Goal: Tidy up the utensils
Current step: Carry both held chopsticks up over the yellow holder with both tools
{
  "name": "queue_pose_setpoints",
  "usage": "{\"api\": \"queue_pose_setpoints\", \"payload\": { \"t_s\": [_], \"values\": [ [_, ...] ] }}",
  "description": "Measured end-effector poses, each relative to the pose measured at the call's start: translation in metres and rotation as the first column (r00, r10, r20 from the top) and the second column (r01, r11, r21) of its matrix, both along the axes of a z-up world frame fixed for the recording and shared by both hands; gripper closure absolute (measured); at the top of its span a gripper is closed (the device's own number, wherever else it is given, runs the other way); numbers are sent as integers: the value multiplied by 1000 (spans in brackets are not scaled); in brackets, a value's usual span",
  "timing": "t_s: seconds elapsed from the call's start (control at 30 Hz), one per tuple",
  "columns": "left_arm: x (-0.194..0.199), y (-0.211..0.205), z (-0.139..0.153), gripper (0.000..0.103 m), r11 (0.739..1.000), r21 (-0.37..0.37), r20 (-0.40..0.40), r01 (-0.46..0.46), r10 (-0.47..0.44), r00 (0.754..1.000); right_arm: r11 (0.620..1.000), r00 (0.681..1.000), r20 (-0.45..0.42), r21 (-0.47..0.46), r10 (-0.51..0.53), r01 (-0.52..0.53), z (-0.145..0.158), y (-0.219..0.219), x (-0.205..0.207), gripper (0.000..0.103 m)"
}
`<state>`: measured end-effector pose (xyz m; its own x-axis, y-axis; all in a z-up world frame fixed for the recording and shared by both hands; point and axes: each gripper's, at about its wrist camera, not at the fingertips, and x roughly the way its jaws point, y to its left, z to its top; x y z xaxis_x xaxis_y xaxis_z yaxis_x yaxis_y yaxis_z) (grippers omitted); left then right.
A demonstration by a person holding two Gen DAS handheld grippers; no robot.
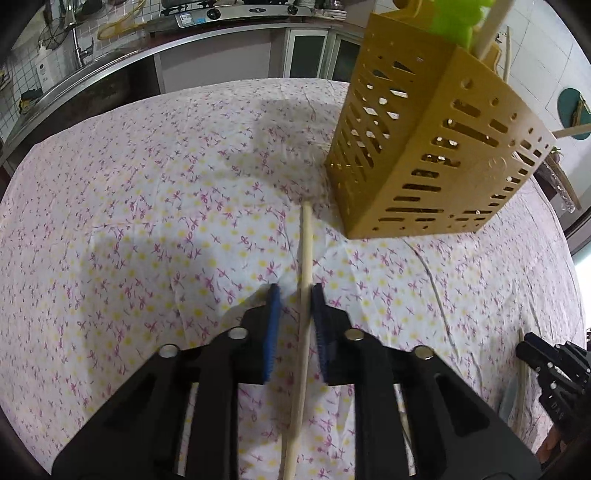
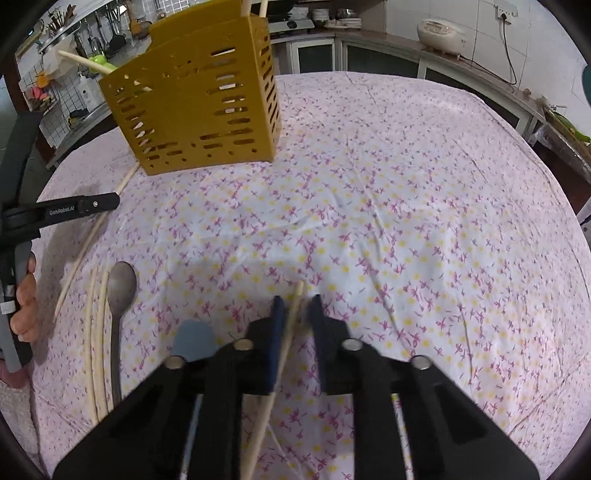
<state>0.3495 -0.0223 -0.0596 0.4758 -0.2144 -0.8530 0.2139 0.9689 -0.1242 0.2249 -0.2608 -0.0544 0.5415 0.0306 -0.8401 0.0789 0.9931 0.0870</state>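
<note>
Nearest of all, the right tongs (image 2: pixel 296 298) are seen clamped on a chopstick (image 2: pixel 286 343). It lies against the left pad, and its tip sticks out just past the fingertips, clear of the cloth (image 2: pixel 388 221). The grip is judged closed, though a sliver of gap on the right-hand side cannot be ruled out.

The left tongs (image 1: pixel 295 287) are held slightly apart, astride a second chopstick (image 1: pixel 306 251). That one appears to lie flat on the cloth and runs forward from between the pads toward the holder (image 1: pixel 424 147). It sits close to the right pad, while the left pad is clearly off it, so nothing is gripped there yet.

The step in hand is judged to be pick-up, with one chopstick secured and the other bracketed but not taken. Next, the left pads would need to be closed squarely on the thin stick. Both sticks would then have to be lifted, tipped upright and dropped through the open top of the holder. Thin round sticks may roll or pivot in the pads, so a firm, centred grip is called for.

The yellow slotted holder stands ahead and to the right of the left tongs, and ahead and to the left of the right tongs. Several pale sticks and a green item (image 1: pixel 458 18) are seen rising from its top. Which compartment holds them cannot be told.

More work is left on the cloth to the left of the right tongs:
- A metal spoon (image 2: pixel 120 288) lies beside a loose pair (image 2: pixel 94 350) of chopsticks.
- A pale blue piece (image 2: pixel 194 343) is partly hidden just beside the left finger.
</note>
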Motion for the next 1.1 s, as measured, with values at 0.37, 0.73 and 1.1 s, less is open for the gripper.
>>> {"api": "queue_pose_setpoints", "payload": {
  "t_s": [0.37,0.73,1.1],
  "values": [
    [-17,19,33,99,995,-86,61,-52,57,997,999,992,124,5,35,-35,42,-4,5,97],
    [-91,6,116,99,988,-154,337,8,45,940,997,930,363,33,50,-66,110,-8,4,97],
    [-112,-14,146,99,983,-178,433,41,41,901,998,869,492,12,46,-60,149,-6,-3,98]
  ]
}}
